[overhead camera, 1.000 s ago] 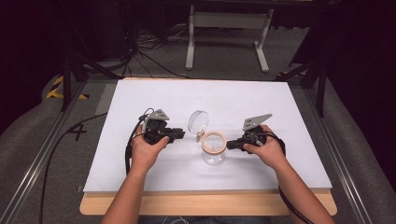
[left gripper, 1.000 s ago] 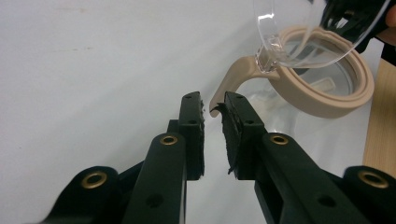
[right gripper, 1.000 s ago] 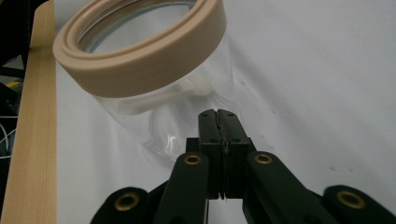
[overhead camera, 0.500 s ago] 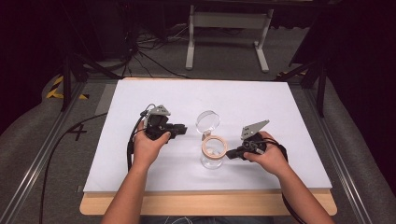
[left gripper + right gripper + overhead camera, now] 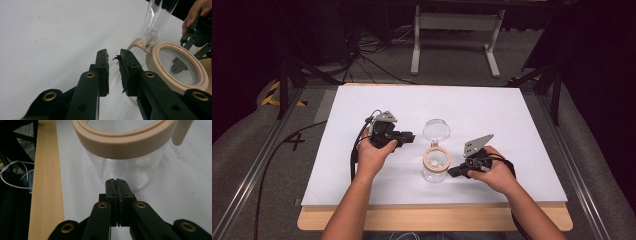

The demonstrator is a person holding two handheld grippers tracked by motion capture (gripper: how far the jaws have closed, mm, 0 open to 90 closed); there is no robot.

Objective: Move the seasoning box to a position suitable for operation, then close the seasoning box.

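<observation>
Here the clear jar (image 5: pixel 435 167) with a beige rim stands near the middle of the white table (image 5: pixel 522 125), its lid flipped up on the far side. The right gripper (image 5: pixel 117 185), jaws pressed together and empty, rests against the jar's wall, probably to steady it. The left gripper (image 5: pixel 113 62), slightly parted and empty, waits just left.

One clear jar (image 5: pixel 435 169) with one tan rim, just ahead of the right gripper's (image 5: pixel 453 172) jaws. One clear lid (image 5: pixel 436 130), hinged up beside the left gripper's (image 5: pixel 410 137) jaws. Two grippers, two hands, two jaws apiece. One white surface (image 5: pixel 512 120) carries it all.
</observation>
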